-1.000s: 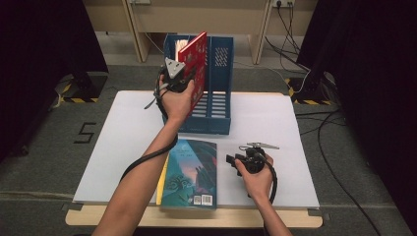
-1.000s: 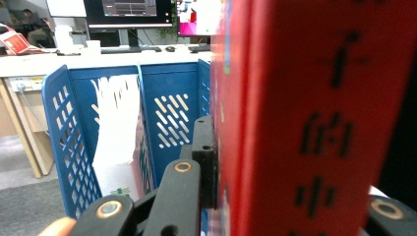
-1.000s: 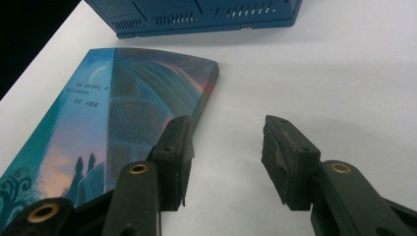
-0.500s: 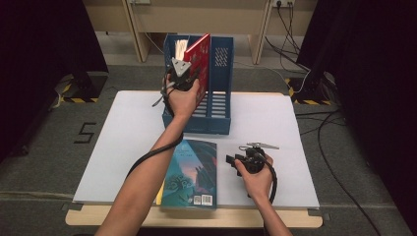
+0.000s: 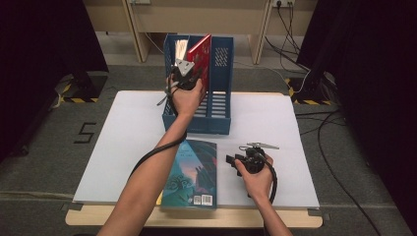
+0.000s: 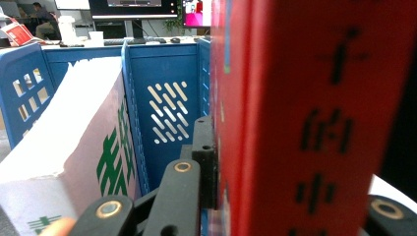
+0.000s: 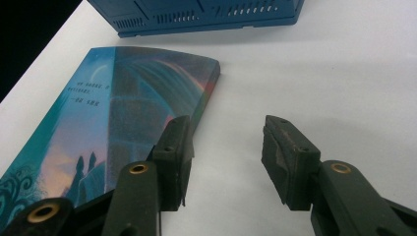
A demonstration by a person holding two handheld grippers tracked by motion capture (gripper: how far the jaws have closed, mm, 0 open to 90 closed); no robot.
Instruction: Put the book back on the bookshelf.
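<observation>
Two books remain: upper centre, above the blue file rack (image 5: pixel 216 105), the left hand-held gripper (image 5: pixel 189 73) clamps the stiff, light red book (image 5: pixel 200 54) by its spine; the released right hand-held gripper (image 5: pixel 235 162) rests beside the teal book (image 5: pixel 189 172), lower centre

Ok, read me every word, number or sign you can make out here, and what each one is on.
"5": black figure on the floor left of the table.
"的", "中": black characters on the red book held in the left hand-held gripper; the rest is blurred.
Green characters on the white book: cut off, unreadable.
Teal book: small cover lines and barcode, too small to read.
</observation>
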